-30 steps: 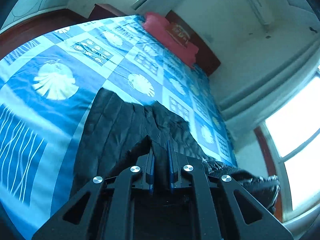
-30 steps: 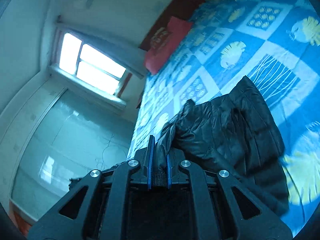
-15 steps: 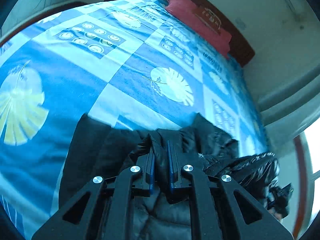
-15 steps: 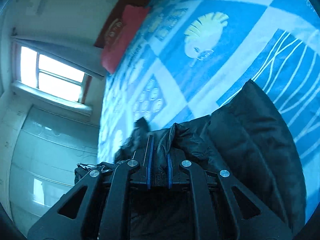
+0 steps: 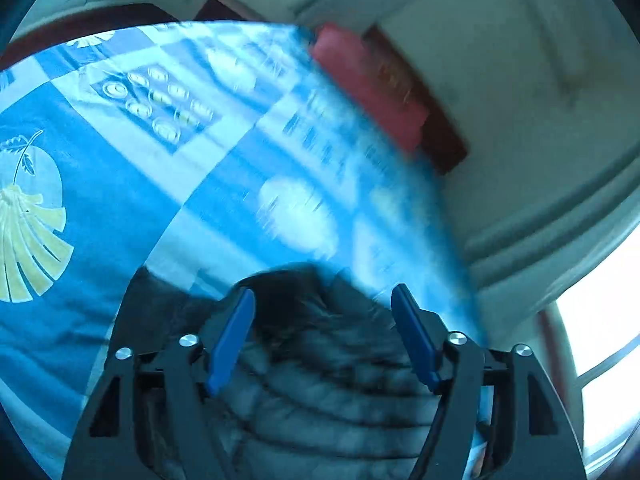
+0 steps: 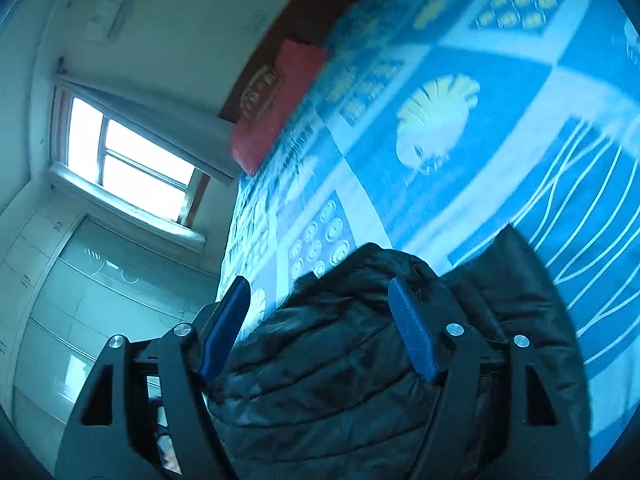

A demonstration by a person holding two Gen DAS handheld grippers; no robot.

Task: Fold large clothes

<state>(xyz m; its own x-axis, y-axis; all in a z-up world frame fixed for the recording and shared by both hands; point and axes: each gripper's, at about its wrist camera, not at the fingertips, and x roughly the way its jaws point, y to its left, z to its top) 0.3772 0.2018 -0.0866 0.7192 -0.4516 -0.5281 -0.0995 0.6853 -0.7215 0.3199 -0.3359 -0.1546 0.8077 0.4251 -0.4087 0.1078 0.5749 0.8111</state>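
A black quilted puffer jacket (image 5: pixel 328 392) lies bunched on the blue patterned bedspread (image 5: pixel 120 184). My left gripper (image 5: pixel 323 304) is open and empty, its blue pads spread wide just above the jacket. The jacket also shows in the right wrist view (image 6: pixel 344 368), folded over itself with one flap (image 6: pixel 520 280) lying flat to the right. My right gripper (image 6: pixel 318 294) is open and empty, hovering over the jacket's bunched edge. The left wrist view is blurred by motion.
A red pillow (image 5: pixel 368 80) lies at the head of the bed against a dark wooden headboard (image 5: pixel 444 148); both show in the right wrist view too, pillow (image 6: pixel 276 108). A bright window (image 6: pixel 120 152) and white cabinets (image 6: pixel 80 300) stand beside the bed.
Both grippers were shut on folds of the jacket; both have opened and let it drop onto the bed. The jacket now lies folded beneath them.
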